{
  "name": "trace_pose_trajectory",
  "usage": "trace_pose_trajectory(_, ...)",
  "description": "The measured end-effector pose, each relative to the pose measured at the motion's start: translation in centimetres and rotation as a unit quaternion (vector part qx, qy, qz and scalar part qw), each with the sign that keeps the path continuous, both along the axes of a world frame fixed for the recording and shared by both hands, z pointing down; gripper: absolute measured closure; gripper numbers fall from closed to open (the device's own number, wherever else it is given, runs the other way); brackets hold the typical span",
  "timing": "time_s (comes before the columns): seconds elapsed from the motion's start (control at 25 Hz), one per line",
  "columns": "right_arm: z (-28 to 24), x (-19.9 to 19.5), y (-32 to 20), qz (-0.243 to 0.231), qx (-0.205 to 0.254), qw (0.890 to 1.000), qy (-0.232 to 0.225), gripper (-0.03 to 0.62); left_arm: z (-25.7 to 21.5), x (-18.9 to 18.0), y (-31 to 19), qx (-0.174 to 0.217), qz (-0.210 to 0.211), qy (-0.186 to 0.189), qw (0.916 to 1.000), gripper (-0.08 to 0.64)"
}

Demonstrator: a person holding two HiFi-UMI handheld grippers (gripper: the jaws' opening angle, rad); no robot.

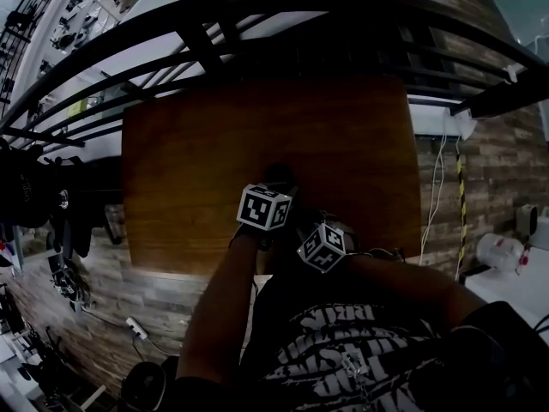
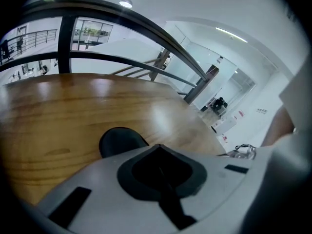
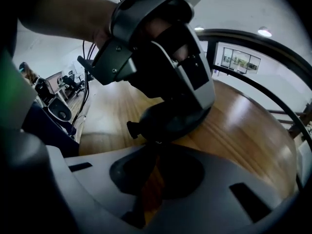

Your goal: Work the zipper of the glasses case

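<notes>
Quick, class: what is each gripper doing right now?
Left gripper: closed on the black glasses case.
Right gripper: jaws almost together at the case's edge; whether they grip cannot be told.

1. A brown wooden table point(image 1: 197, 170) is catching pale reflections across its top.
2. A black railing point(image 1: 257, 7) is curving round beyond the table's far edge.
3. A white cable point(image 1: 436, 187) is hanging beside a yellow-and-black striped post point(image 1: 461, 204), right of the table.
4. A white container point(image 1: 502, 251) is sitting at the far right, near the plank-patterned floor point(image 1: 506, 161).
5. An office chair point(image 3: 61, 108) is standing well apart from the table.
6. A ceiling light point(image 2: 126, 3) is glowing overhead.
</notes>
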State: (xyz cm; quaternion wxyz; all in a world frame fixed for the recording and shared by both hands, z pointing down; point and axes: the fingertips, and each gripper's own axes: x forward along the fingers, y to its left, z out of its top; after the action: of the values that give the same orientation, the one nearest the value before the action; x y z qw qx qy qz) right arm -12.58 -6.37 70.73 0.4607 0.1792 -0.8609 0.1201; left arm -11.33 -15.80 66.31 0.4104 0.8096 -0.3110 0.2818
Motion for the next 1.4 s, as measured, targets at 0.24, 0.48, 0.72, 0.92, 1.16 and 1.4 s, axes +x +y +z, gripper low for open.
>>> trace_pose_trajectory(0.24, -0.5, 0.7, -0.2, 0.014, -0.026, 0.999, -0.024, 0.572, 0.2, 0.6, 0.3, 0.024, 0.022, -0.039, 0.9987, 0.555)
trace_pose_trajectory(0.48, -0.8, 1.6, -0.5, 0.015, -0.027, 0.999, -0.026, 0.592, 0.8, 1.1, 0.7, 0.047, 0.051, -0.058, 0.9959, 0.556)
trace_pose_trajectory(0.72, -1.0, 1.7, -1.6, 0.014, -0.021, 0.999, -0.024, 0.592, 0.6, 0.8, 0.7, 0.041, 0.049, -0.043, 0.997, 0.556)
trace_pose_trajectory(0.92, -1.0, 2.0, -2.6, 0.013, -0.017, 1.0, -0.02, 0.592, 0.5, 0.8, 0.7, 0.039, 0.047, -0.04, 0.9973, 0.555)
trace_pose_trajectory(1.16, -0.9, 2.3, -4.3, 0.01, -0.011, 1.0, -0.017, 0.592, 0.4, 1.2, 0.5, 0.025, 0.04, -0.015, 0.9988, 0.555)
trace_pose_trajectory(1.4, -1.3, 1.8, -5.7, 0.002, -0.006, 1.0, -0.011, 0.592, 0.1, 0.2, 0.5, 0.007, 0.032, -0.005, 0.9994, 0.555)
